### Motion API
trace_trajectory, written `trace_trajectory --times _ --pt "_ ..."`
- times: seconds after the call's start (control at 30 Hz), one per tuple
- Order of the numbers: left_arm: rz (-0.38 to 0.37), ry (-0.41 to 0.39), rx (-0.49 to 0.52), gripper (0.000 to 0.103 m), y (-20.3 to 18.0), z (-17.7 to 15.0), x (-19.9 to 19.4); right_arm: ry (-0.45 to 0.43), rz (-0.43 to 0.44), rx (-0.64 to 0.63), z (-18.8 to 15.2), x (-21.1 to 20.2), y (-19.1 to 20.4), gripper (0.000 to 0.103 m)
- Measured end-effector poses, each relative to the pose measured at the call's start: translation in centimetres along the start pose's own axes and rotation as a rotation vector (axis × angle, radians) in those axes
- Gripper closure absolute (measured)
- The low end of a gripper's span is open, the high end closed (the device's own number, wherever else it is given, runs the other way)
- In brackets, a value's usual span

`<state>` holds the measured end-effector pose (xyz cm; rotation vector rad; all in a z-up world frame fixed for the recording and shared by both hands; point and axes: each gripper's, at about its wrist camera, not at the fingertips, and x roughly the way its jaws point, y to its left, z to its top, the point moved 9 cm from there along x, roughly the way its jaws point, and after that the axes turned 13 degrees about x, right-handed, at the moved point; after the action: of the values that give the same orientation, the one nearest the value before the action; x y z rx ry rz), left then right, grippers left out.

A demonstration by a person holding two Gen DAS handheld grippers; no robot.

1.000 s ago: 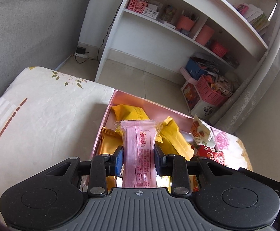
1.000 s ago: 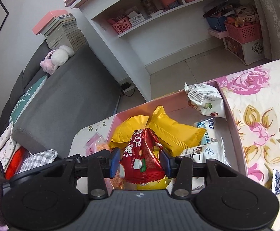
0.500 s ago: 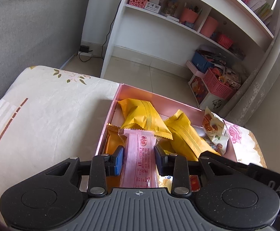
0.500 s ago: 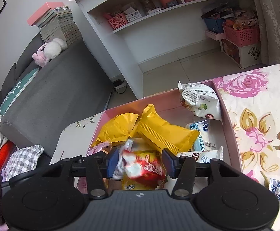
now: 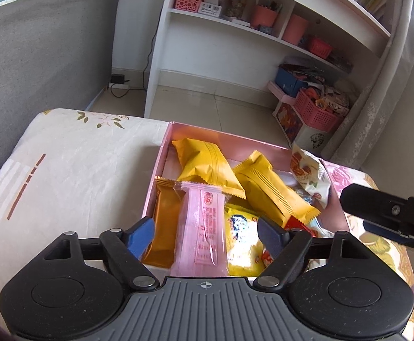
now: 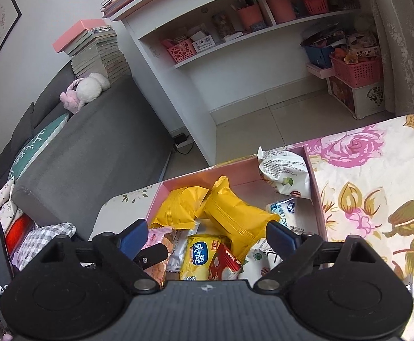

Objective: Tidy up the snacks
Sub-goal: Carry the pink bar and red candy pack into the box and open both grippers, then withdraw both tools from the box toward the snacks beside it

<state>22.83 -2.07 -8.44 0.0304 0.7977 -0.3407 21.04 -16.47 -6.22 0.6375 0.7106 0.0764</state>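
I count two big yellow packs [image 5: 207, 164] in the pink box [image 5: 161, 153], plus one pink bar [image 5: 204, 227], one orange bar [image 5: 163, 224], one yellow biscuit pack [image 6: 198, 258], one red pack [image 6: 224, 264] and a white bag [image 6: 286, 173] leaning on the far right wall. My left hand-held gripper [image 5: 205, 231] hangs over the box's near end, fingers spread wide, the pink bar lying loose between them. My right hand-held gripper [image 6: 204, 237] is spread too, holding nothing. The box sits on a floral-clothed counter [image 5: 73, 170]; beyond are a grey sofa [image 6: 93, 153] and white shelves [image 5: 235, 22].
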Motion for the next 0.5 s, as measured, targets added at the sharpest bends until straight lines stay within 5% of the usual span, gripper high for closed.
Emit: trace_trajectory --times 0.2,0.5 --pt "-0.019 -0.008 0.065 0.009 -1.3 -0.4 -1.8 -0.017 -0.001 -0.051 0.1 -2.1 -0.4 0.009" --pt "-0.047 0.006 0.161 0.006 -2.9 -2.1 -3.9 -0.037 -0.021 -0.156 -0.5 -5.0 -1.4 0.006"
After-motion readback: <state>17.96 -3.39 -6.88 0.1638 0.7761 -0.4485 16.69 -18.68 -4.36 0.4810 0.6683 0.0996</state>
